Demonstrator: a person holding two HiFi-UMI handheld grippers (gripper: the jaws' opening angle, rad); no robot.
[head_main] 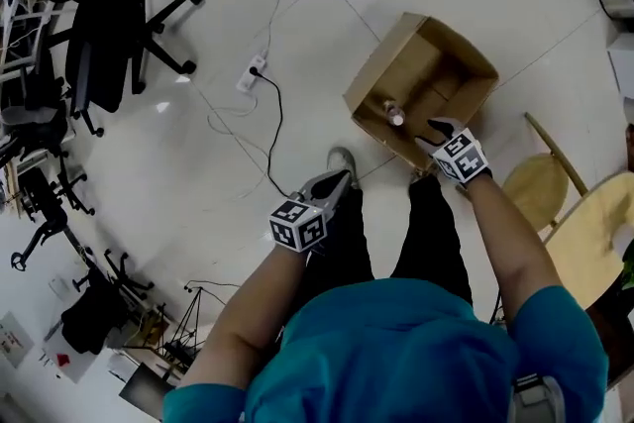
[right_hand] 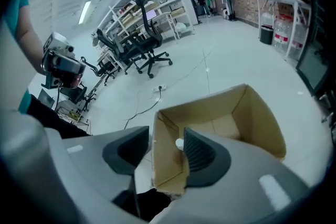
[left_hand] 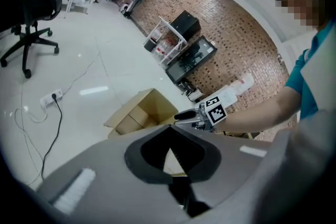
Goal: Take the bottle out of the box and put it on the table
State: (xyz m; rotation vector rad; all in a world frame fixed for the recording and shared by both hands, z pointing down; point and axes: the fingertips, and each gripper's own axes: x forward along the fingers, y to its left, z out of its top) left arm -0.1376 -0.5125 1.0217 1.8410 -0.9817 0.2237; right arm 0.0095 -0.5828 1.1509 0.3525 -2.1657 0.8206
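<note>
Glossy white floor (head_main: 327, 5) is filling the room, and one person in a teal shirt and dark trousers is standing on it, both arms reaching forward and down.

Two grippers are showing, each carrying a cube of black-and-white square markers. The left gripper (head_main: 332, 183) (left_hand: 170, 131) is hanging over the person's grey shoe (head_main: 343, 159), its forearm angling down, its jaws closed tip to tip with nothing between them. The right gripper (head_main: 443, 129) (right_hand: 164, 136) is pointing more steeply down at the near rim of the box, its arm stretched straighter. Its jaws are standing apart and gripping nothing, with the box's near corner showing between them.

One cardboard box (head_main: 421, 84) (left_hand: 139, 110) (right_hand: 247, 118) is sitting open on the floor just ahead of the feet. One bottle (head_main: 395, 115) (right_hand: 179, 143) is standing upright inside, against the near wall by the near corner, its white cap just beside the right-hand jaw pad and not touching it.

One wooden chair (head_main: 555, 198) is sitting to the right. Farther out, one white power strip (head_main: 251, 74) is trailing a black cable, and several black office chairs (head_main: 109, 35) (right_hand: 149, 42) are waiting by the far shelving.
</note>
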